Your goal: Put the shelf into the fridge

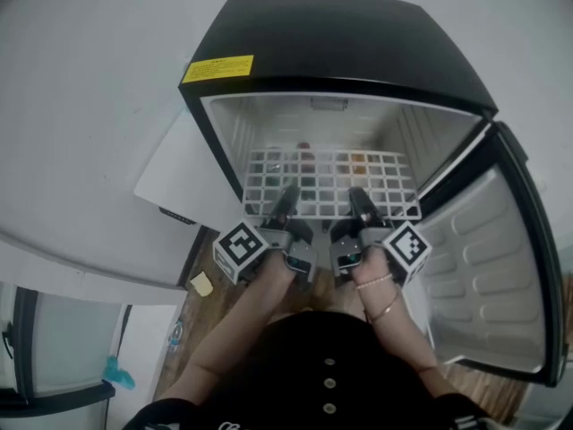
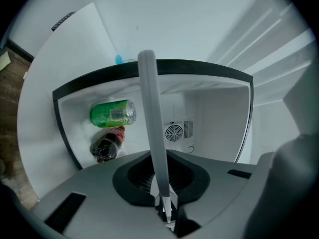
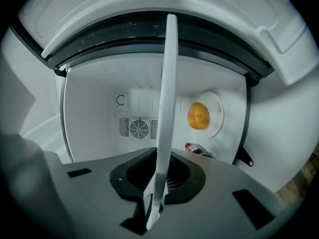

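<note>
A small fridge (image 1: 340,43) with a glossy black, rounded top and smooth white walls is filling the middle of the head view. Its one door (image 1: 492,267) is standing open at the right, and the door's lower edge is being cut off by the frame. A yellow label (image 1: 218,67) is sitting at the top's upper left corner, its print too small to read.

One shelf (image 1: 331,182), a flat white wire grid of small squares, is lying level inside the fridge opening at centre frame. Coloured things are showing dimly through the grid.

Two grippers are holding the shelf's near edge side by side. The left gripper (image 1: 285,206) and the right gripper (image 1: 361,206) are each clamping their jaws tight on the wire rim.

In the left gripper view the shelf (image 2: 149,108) is appearing edge-on as a pale upright bar pinched in the gripper (image 2: 162,208). To its left are lying one green can (image 2: 112,113) and one dark bottle (image 2: 107,144).

In the right gripper view the shelf (image 3: 167,108) is again running edge-on from the gripper (image 3: 154,203). To its right, one orange fruit (image 3: 198,115) is resting on a round white plate (image 3: 215,114). A bottle (image 3: 197,149) below is being mostly hidden by the jaw.
</note>
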{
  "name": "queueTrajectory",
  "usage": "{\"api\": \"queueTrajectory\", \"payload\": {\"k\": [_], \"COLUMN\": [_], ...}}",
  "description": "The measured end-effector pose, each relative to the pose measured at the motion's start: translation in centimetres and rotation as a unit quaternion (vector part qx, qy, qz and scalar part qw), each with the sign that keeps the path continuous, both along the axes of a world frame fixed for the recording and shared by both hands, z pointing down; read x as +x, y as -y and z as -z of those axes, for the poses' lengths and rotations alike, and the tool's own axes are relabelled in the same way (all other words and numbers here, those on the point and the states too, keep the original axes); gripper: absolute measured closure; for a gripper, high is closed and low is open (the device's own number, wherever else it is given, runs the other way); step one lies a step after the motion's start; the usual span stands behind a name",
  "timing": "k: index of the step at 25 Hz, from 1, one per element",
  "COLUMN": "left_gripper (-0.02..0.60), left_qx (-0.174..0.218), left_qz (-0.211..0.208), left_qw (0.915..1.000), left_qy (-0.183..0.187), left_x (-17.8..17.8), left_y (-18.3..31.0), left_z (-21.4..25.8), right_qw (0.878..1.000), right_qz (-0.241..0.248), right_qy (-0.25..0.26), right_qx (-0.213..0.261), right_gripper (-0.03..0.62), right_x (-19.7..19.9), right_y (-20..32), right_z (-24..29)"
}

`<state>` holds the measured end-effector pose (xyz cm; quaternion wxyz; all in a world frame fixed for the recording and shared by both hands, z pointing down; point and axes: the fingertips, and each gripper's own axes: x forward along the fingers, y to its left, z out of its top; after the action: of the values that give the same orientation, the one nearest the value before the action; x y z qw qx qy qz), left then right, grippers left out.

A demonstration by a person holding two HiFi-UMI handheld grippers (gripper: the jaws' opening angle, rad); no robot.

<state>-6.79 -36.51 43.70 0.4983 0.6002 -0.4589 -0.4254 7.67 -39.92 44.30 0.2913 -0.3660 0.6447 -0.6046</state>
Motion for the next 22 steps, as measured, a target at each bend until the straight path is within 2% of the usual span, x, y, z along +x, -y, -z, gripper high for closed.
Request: {"api": "queueTrajectory", "payload": {"k": [3,7,10,22], "left_gripper": [0.546,0.548,0.548,0.548], "left_qx": [-0.001,-0.001,0.000,0.006], "left_qz": [0.004,0.010,0.012,0.026], "left_qw": [0.9999,0.9999,0.9998,0.9990], "left_qy": [0.011,0.000,0.015,0.035], "left_x": [-0.3,-0.4,-0.7,-1.4], "left_y": [0.7,1.6,2.2,4.4], "left_z": [0.0,0.2,0.1,0.0], "right_qw": [1.000,1.000,1.000,1.000], "right_qz": [0.002,0.006,0.008,0.011], "right_qy": [0.000,-0.002,-0.003,-0.004], "right_qx": [-0.003,-0.006,-0.004,0.008], "right_gripper": [0.560,0.560,0.560,0.559], "right_x": [-0.2,-0.6,-0.7,-1.3], "right_y": [0.7,1.6,2.3,4.7], "right_z": [0.1,0.1,0.1,-0.1]}}
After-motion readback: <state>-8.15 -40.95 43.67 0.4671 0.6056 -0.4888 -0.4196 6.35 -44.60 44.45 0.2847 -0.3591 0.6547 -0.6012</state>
